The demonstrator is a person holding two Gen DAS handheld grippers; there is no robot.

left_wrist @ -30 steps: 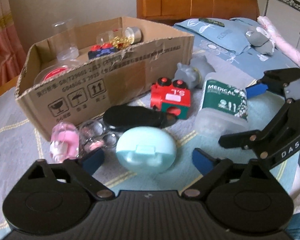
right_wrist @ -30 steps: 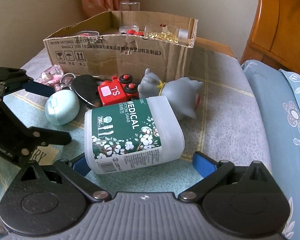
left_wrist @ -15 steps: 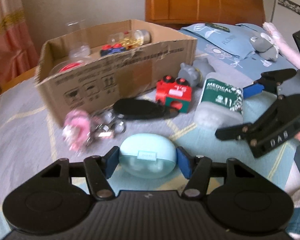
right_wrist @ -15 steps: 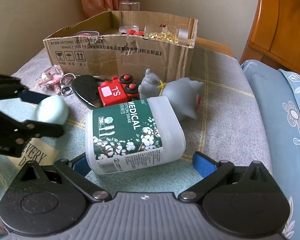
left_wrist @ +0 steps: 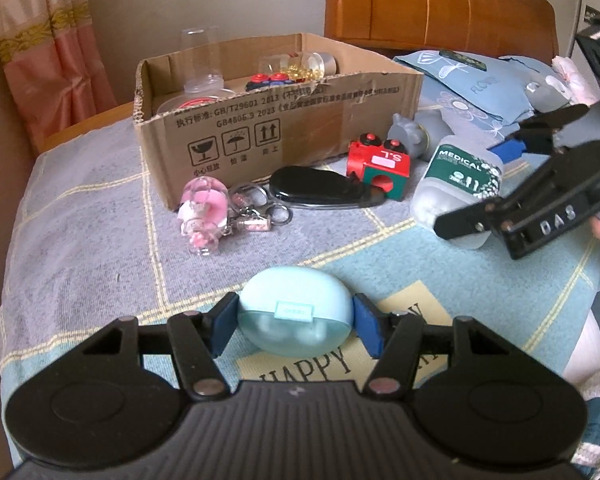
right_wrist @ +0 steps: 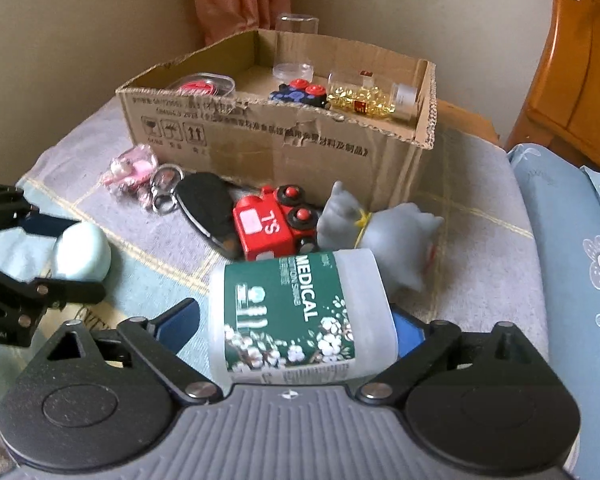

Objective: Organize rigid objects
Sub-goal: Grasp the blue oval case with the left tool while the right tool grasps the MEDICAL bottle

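My left gripper (left_wrist: 296, 322) is shut on a pale blue egg-shaped case (left_wrist: 295, 316) and holds it above the blanket; it also shows in the right wrist view (right_wrist: 82, 256). My right gripper (right_wrist: 296, 326) straddles a cotton swab jar (right_wrist: 296, 316) with a green "MEDICAL" label; its right pad touches the jar, the left pad stands a little off. The jar also shows in the left wrist view (left_wrist: 456, 184). A cardboard box (left_wrist: 284, 120) at the back holds a glass, a capsule bottle and a small toy.
In front of the box lie a pink keychain charm (left_wrist: 204, 208), a black case (left_wrist: 320, 192), a red toy train (left_wrist: 380, 164) and a grey rubber animal (right_wrist: 392, 236). Blue pillows (left_wrist: 476, 80) and a wooden headboard (left_wrist: 440, 4) stand to the right.
My left gripper closed on the pale blue case and lifted it back from the pile. My right gripper moved forward around the swab jar and narrowed.
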